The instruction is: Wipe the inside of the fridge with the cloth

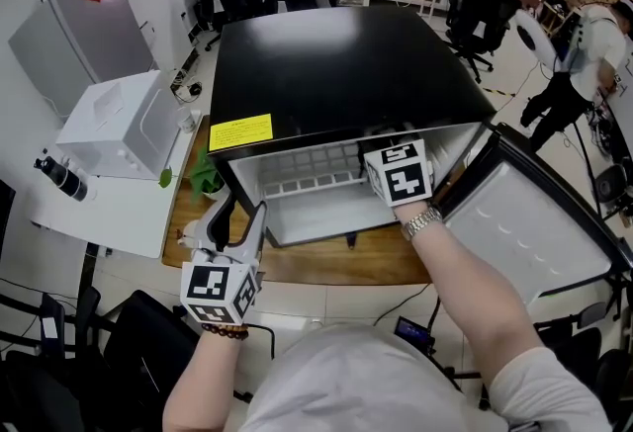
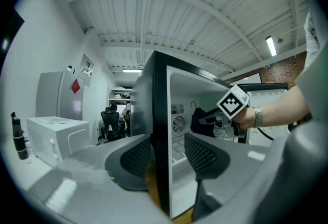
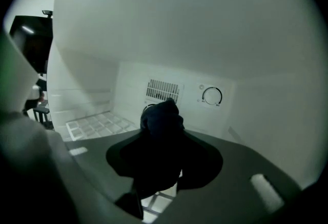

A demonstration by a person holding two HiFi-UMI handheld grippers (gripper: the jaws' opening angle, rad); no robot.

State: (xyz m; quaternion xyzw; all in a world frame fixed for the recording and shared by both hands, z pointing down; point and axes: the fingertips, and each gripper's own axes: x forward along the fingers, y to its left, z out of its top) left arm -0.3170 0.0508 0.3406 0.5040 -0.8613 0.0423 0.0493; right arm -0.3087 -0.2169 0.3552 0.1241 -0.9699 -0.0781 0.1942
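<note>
A black mini fridge (image 1: 336, 64) stands on a wooden table (image 1: 326, 262), its door (image 1: 534, 222) swung open to the right. My right gripper (image 1: 381, 158) reaches inside it, shut on a bunched dark cloth (image 3: 161, 115). The cloth hangs just before the white back wall, near a vent grille (image 3: 164, 89) and a dial (image 3: 211, 96). From the left gripper view, the cloth (image 2: 200, 118) shows inside the fridge cavity. My left gripper (image 1: 240, 215) stands open at the fridge's front left corner. The wall's black edge (image 2: 160, 141) runs between its jaws, with a gap showing at the right jaw.
A white shelf grid (image 3: 97, 124) lies low in the fridge. Left of the fridge sit a white box-like appliance (image 1: 114, 124), a dark bottle (image 1: 59, 175) and something green (image 1: 205, 173). A yellow label (image 1: 240, 131) marks the fridge top. People and office chairs are behind.
</note>
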